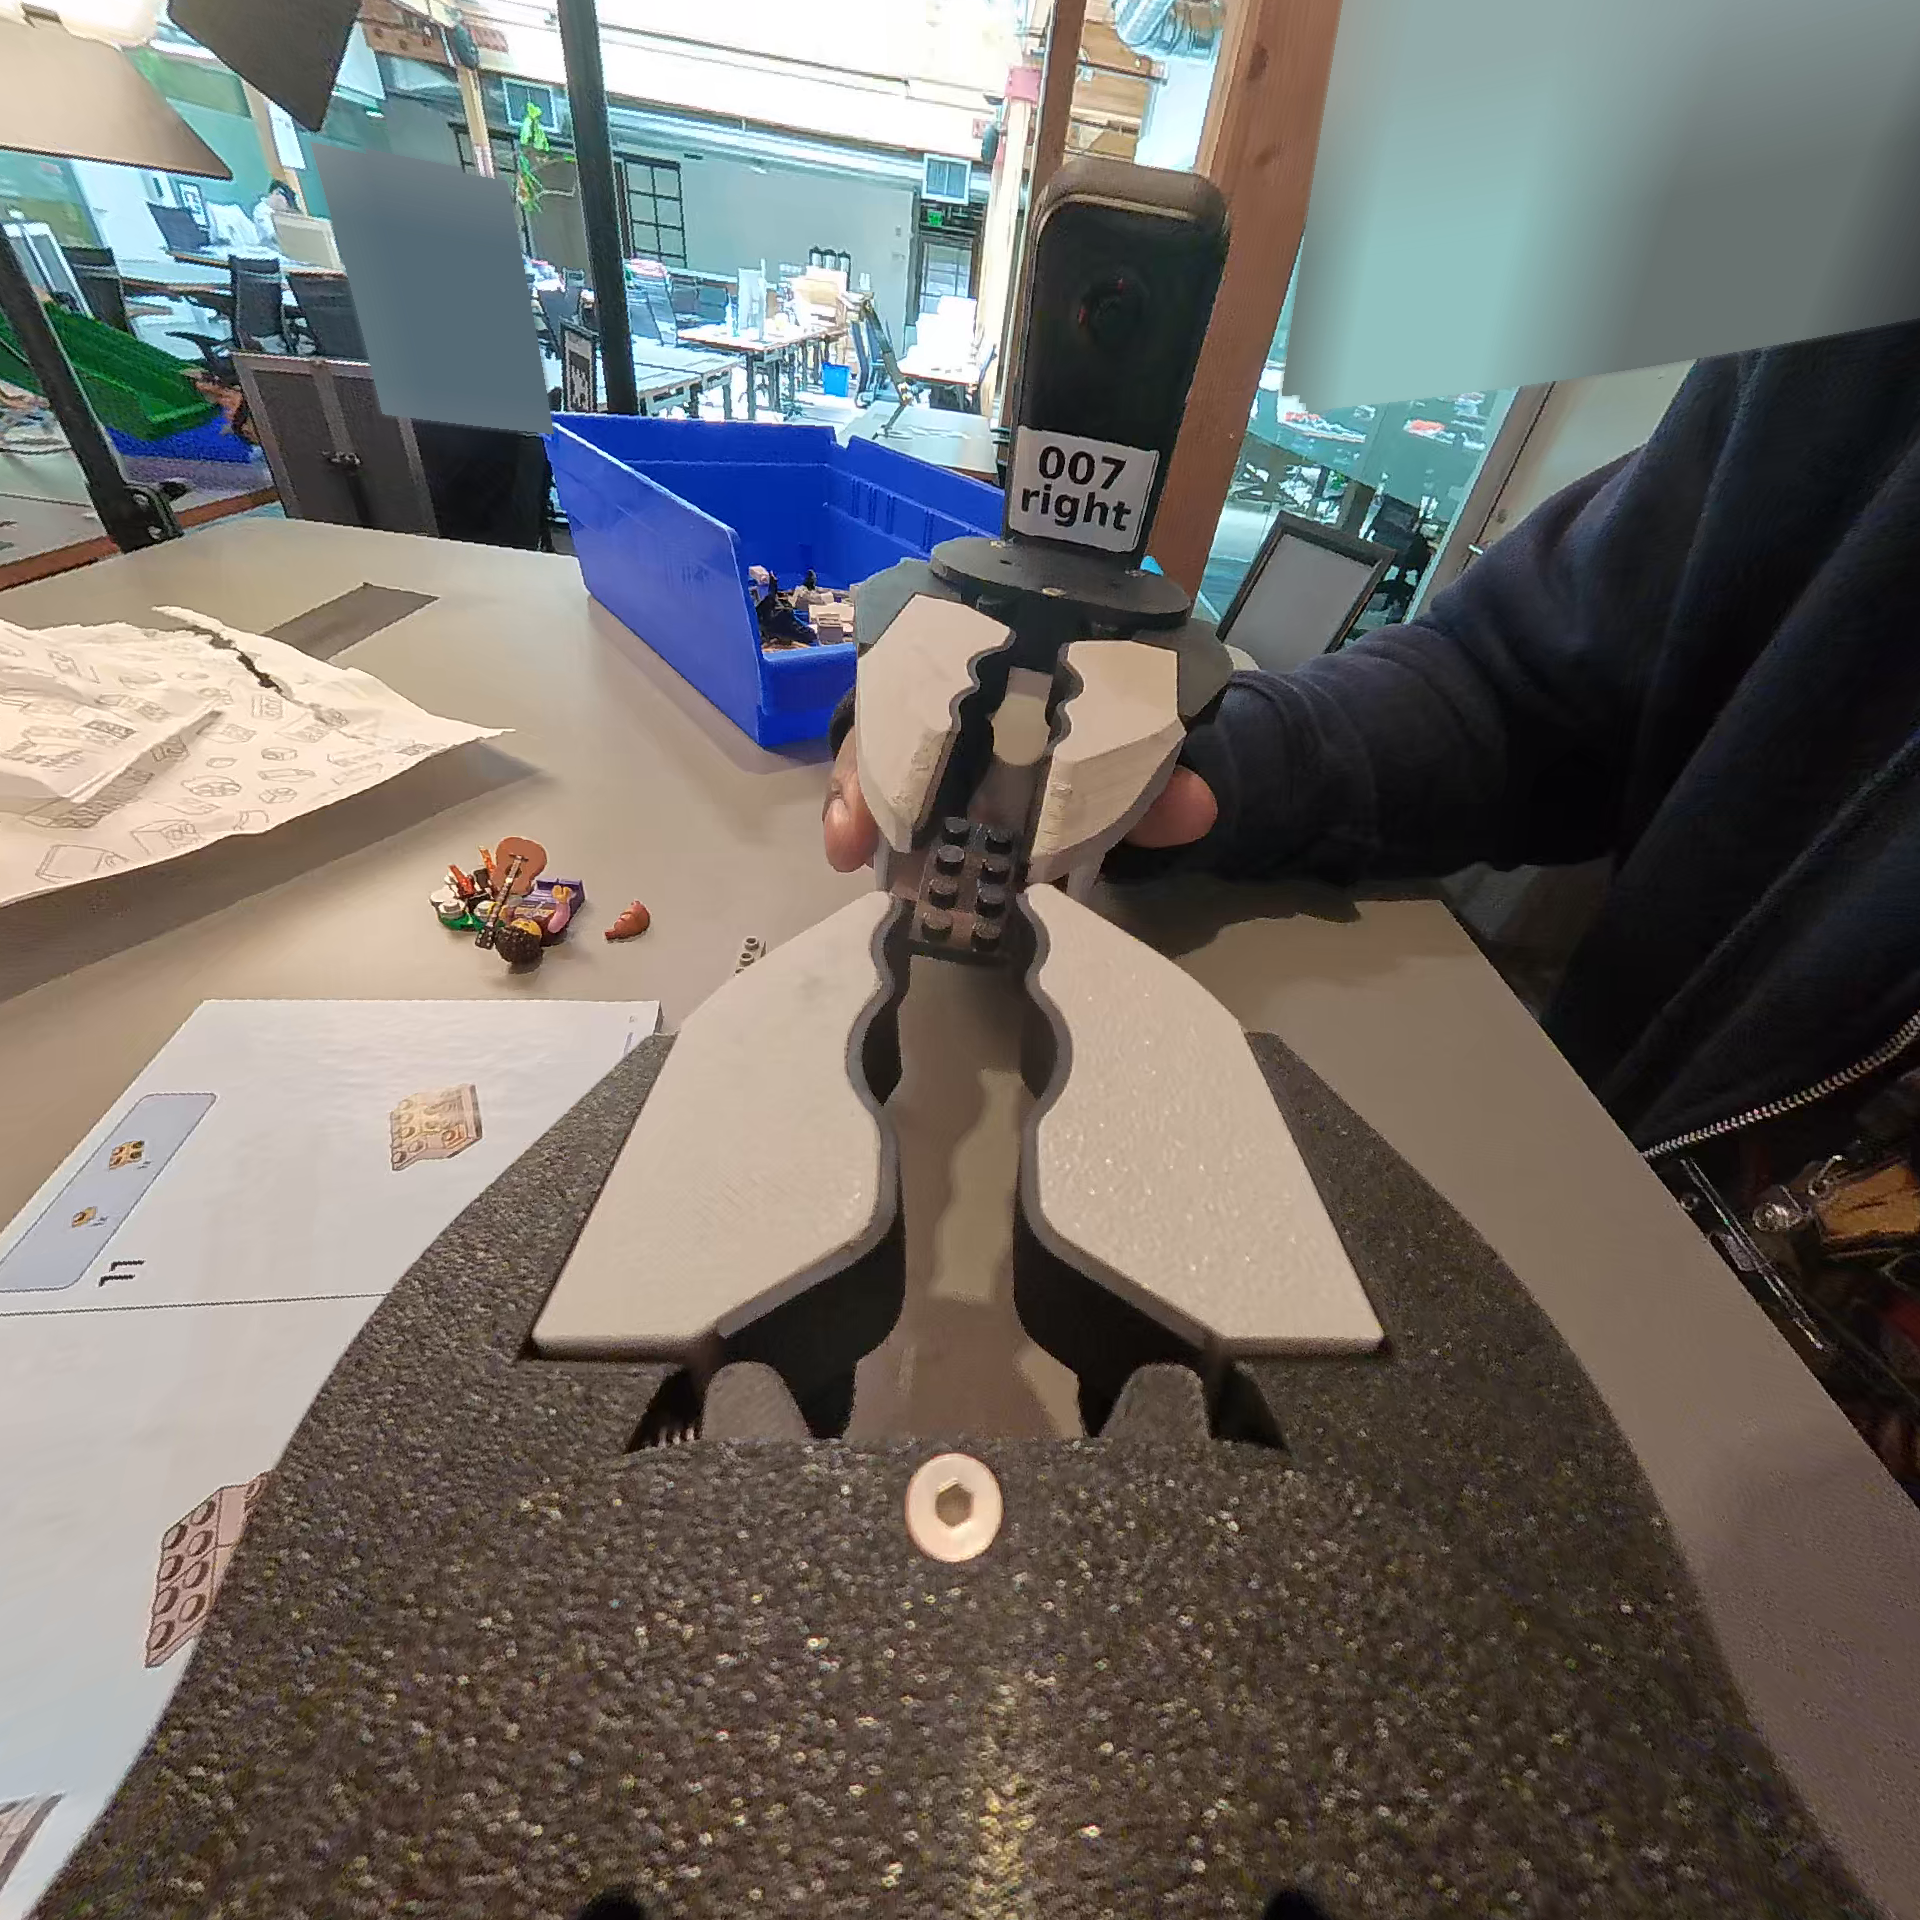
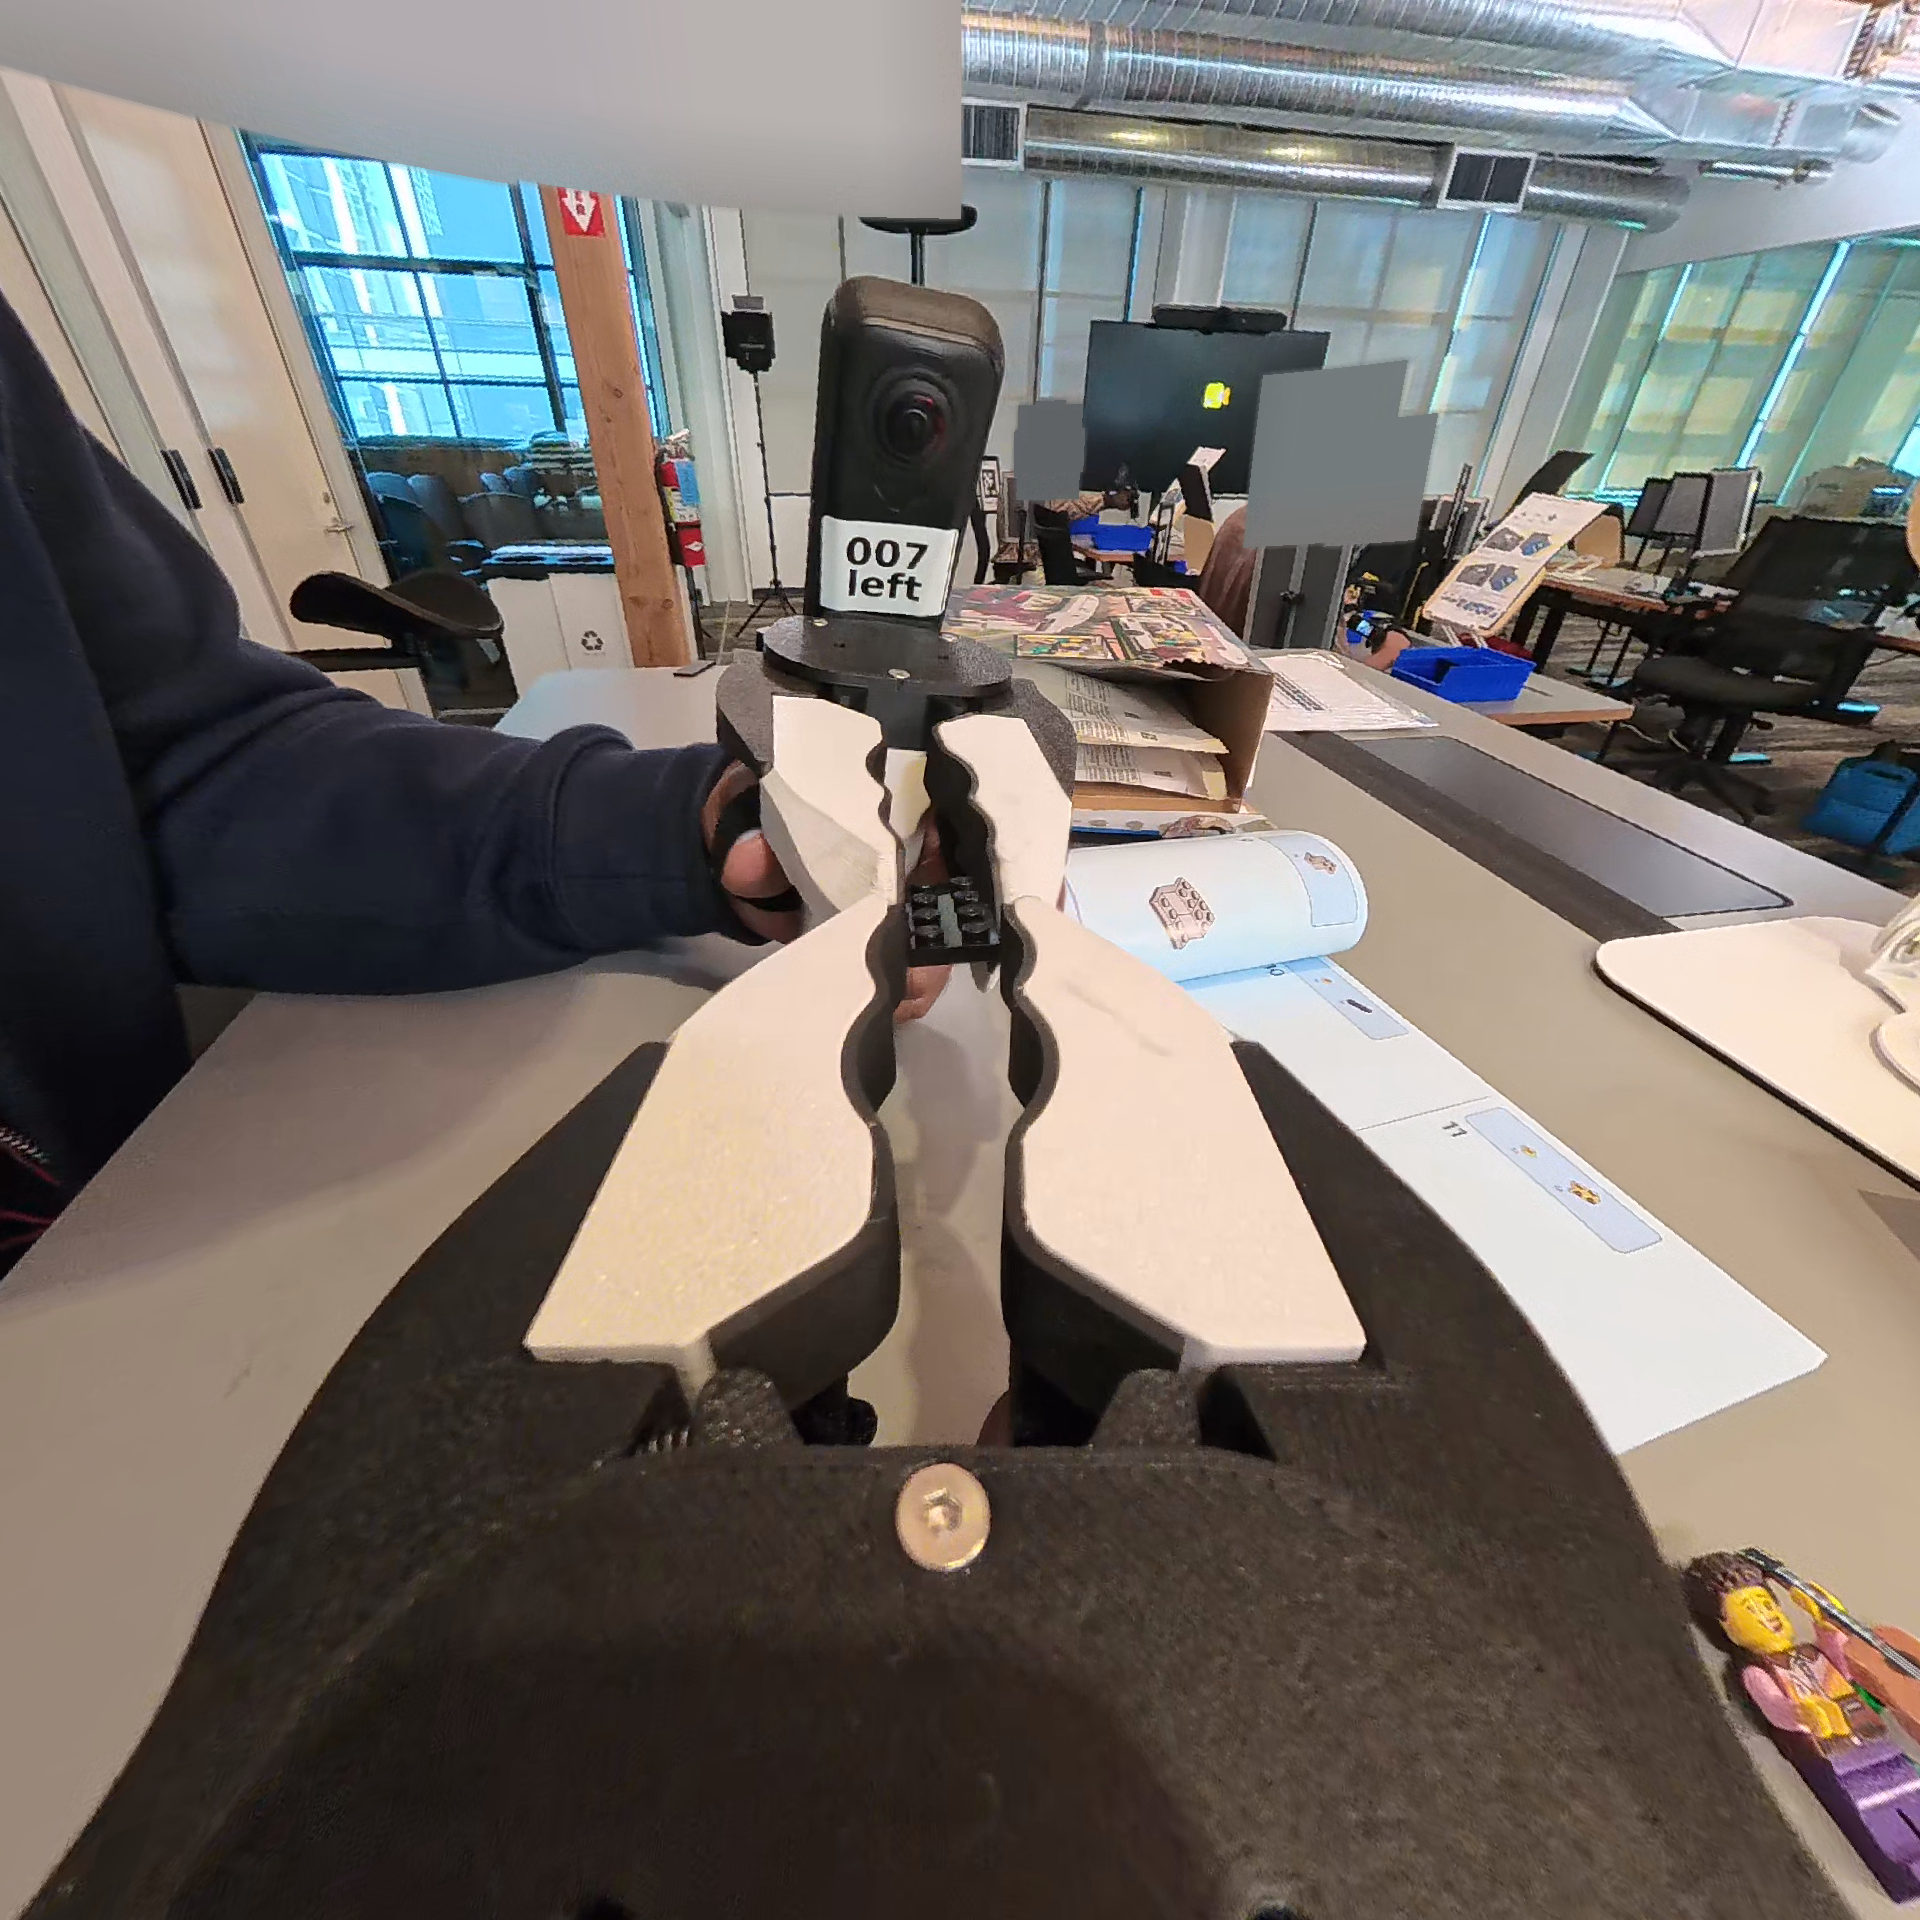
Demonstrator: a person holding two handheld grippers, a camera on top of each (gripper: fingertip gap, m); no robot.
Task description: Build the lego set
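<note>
The two grippers face each other tip to tip above the grey table [image 1: 520, 644]. A small black studded plate [image 1: 961, 883] sits between them, lifted off the table. In the left wrist view my left gripper [image 1: 956, 925] is shut on the plate's near end, and the right gripper [image 1: 982, 800] clamps its far end. In the right wrist view my right gripper [image 2: 948, 940] is shut on the same black plate [image 2: 951, 920], with the left gripper [image 2: 925, 862] closed on the other end. A person's hands in dark sleeves hold both tools.
A blue bin [image 1: 686, 561] with loose pieces stands behind. A torn paper bag [image 1: 156, 727], a pile of small pieces [image 1: 509, 899], a small grey piece [image 1: 750, 948] and an open instruction booklet [image 1: 312, 1143] lie left. A minifigure [image 2: 1808, 1704], a cardboard box [image 2: 1174, 717] and a white board [image 2: 1766, 1018] are nearby. Both grippers' tips are close together, under 4 cm apart.
</note>
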